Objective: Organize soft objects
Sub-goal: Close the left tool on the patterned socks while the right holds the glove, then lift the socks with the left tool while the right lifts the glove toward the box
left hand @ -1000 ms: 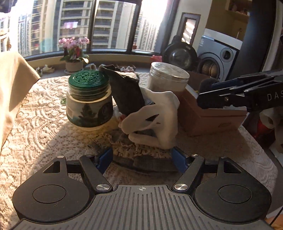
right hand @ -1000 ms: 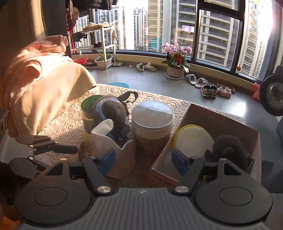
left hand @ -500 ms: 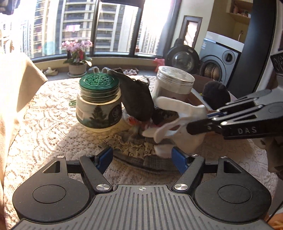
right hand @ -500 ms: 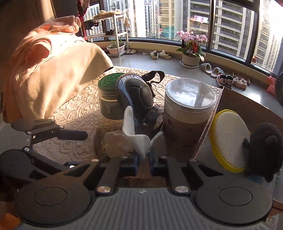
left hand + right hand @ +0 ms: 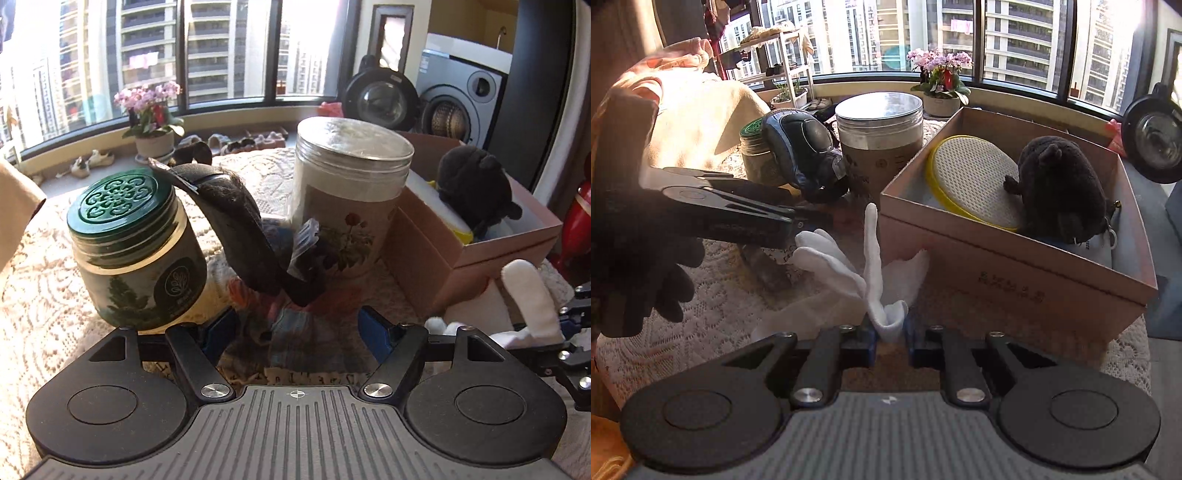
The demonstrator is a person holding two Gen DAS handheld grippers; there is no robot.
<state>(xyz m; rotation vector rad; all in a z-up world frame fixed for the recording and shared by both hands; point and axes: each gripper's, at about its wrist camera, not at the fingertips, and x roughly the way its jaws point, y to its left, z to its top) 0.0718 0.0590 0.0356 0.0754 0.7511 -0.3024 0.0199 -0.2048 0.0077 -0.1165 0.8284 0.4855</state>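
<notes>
White cotton glove was pinched in the closed right gripper, just beside the brown cardboard box. Left gripper was open wide and empty, over the folded grey cloth.

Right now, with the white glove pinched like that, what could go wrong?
The right gripper pinches only a small fold of the white glove, so it might slip free on the way up. Its loose fingers hang beside the cardboard box and could catch on the wall. The left gripper is open near the green-lidded jar, which a careless nudge might tip.
</notes>
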